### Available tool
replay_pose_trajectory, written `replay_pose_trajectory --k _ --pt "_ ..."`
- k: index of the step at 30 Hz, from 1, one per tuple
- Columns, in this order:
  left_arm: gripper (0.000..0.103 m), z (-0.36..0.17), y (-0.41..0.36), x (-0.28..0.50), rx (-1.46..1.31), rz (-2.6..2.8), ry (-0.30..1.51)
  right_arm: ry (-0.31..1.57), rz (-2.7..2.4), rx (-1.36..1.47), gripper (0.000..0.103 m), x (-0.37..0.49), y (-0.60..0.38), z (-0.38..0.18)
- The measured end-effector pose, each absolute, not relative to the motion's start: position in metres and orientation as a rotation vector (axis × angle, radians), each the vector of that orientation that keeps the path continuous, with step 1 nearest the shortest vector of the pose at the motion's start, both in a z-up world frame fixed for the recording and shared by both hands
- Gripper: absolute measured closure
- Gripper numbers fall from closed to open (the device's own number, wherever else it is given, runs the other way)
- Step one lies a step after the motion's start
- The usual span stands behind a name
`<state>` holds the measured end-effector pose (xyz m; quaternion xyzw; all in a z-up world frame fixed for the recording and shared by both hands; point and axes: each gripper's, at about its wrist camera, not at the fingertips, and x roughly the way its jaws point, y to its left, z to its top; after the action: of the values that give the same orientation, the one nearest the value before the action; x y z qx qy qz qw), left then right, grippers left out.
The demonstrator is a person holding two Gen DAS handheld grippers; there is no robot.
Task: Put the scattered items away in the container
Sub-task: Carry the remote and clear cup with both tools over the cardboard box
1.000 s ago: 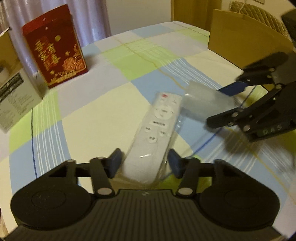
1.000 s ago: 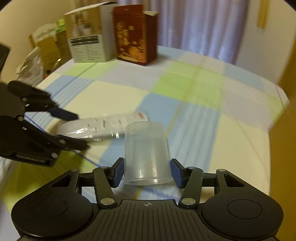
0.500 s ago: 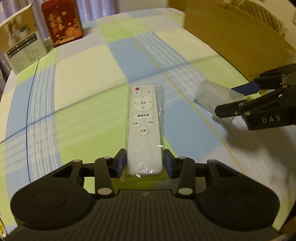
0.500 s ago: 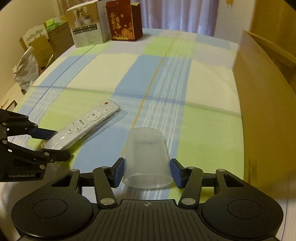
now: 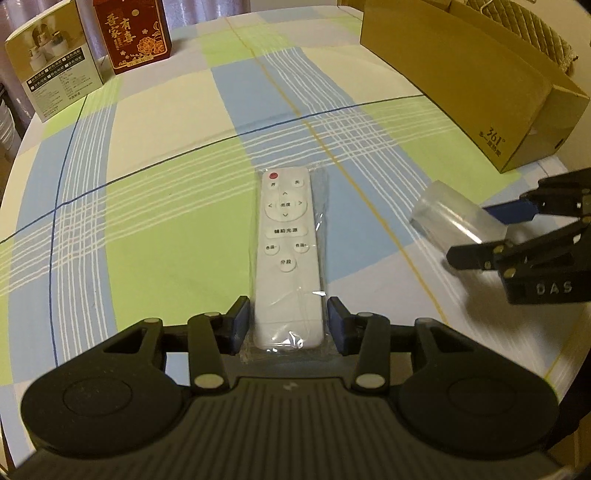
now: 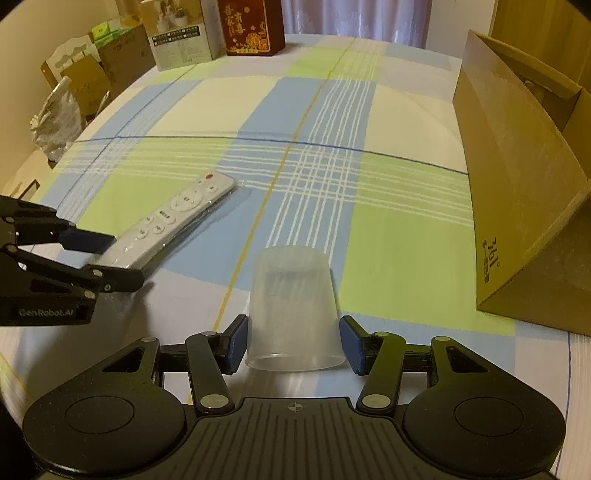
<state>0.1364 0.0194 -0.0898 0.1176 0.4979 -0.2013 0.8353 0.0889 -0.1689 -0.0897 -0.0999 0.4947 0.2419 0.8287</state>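
The remote (image 5: 287,258) lies on the table (image 5: 166,229) with its near end between the fingers of the left gripper (image 5: 287,325); to its right the cup (image 6: 293,310) sits between the fingers of the right gripper (image 6: 293,341). The cardboard box (image 6: 517,192) stands at the table's right side, beyond the cup. Two cartons (image 5: 133,33) stand side by side at the far left edge

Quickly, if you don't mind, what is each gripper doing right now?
Left gripper: shut on the remote.
Right gripper: shut on the plastic cup.
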Motion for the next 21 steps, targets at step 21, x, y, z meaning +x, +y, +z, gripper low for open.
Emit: replay_pose_trajectory --k 21 --pt "0.034 -0.0875 0.0235 0.1364 0.187 -0.406 1.039 1.049 0.513 -0.219 0.018 0.0899 -0.1720 -0.1000"
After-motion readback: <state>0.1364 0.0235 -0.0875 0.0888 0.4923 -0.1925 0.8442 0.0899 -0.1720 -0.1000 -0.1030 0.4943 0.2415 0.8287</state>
